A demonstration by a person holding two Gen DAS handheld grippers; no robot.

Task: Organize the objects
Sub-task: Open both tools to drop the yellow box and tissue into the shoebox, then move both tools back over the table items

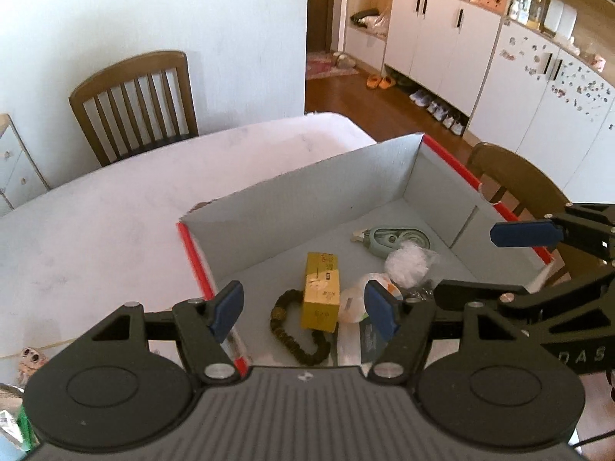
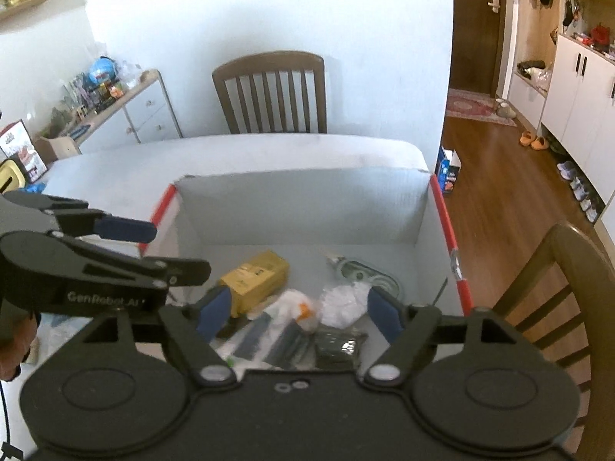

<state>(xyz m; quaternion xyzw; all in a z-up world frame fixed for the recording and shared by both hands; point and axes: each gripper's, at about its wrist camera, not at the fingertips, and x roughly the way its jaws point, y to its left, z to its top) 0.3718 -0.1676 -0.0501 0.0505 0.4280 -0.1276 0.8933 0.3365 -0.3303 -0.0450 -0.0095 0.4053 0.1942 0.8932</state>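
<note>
A grey cardboard box with red edges [image 1: 307, 192] [image 2: 300, 207] sits on the white table. Inside lie a yellow carton [image 1: 321, 296] [image 2: 255, 278], a dark bead bracelet [image 1: 296, 330], a green tape dispenser [image 1: 399, 238] [image 2: 365, 274], a crumpled clear bag [image 1: 409, 263] [image 2: 344, 303], a white-orange packet [image 1: 361, 299] [image 2: 296, 307] and a dark packet [image 2: 338, 345]. My left gripper [image 1: 305, 311] is open and empty above the box's near left side. My right gripper [image 2: 300, 309] is open and empty above the near right side.
A white table [image 1: 115, 211] [image 2: 269, 153] holds the box. Wooden chairs stand at the far side [image 1: 134, 103] [image 2: 273, 92] and at the right [image 1: 515, 180] [image 2: 557, 288]. White cabinets [image 1: 442, 38] and shoes line the hallway. A cluttered dresser [image 2: 115, 115] stands at the left.
</note>
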